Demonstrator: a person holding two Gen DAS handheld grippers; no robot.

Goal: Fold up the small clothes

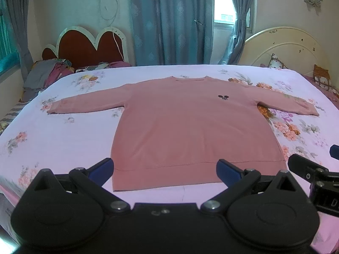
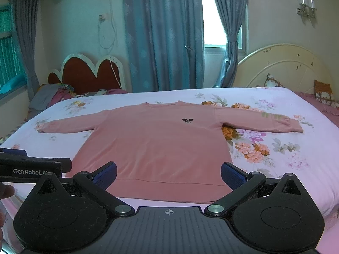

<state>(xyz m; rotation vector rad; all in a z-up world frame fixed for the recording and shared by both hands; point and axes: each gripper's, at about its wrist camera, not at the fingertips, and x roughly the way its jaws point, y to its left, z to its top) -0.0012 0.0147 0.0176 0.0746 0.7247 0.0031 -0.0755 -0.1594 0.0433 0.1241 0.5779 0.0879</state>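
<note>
My left tongs hang wide apart, blue pads gripping nothing, just short of the hem of the pink long-sleeved knit sweater. My right tongs are spread just as wide and empty too, framing the same hem from the other side. Whether either pad brushes the fabric I can't quite tell; it looks like clear air. The sweater lies flat, face up, sleeves out to both sides, in the middle of the white floral bedsheet. No fold made yet, I'd say. To start well, I'd pinch one sleeve cuff and the hem corner on the same side, then carry both across together, keeping the fabric taut.
</note>
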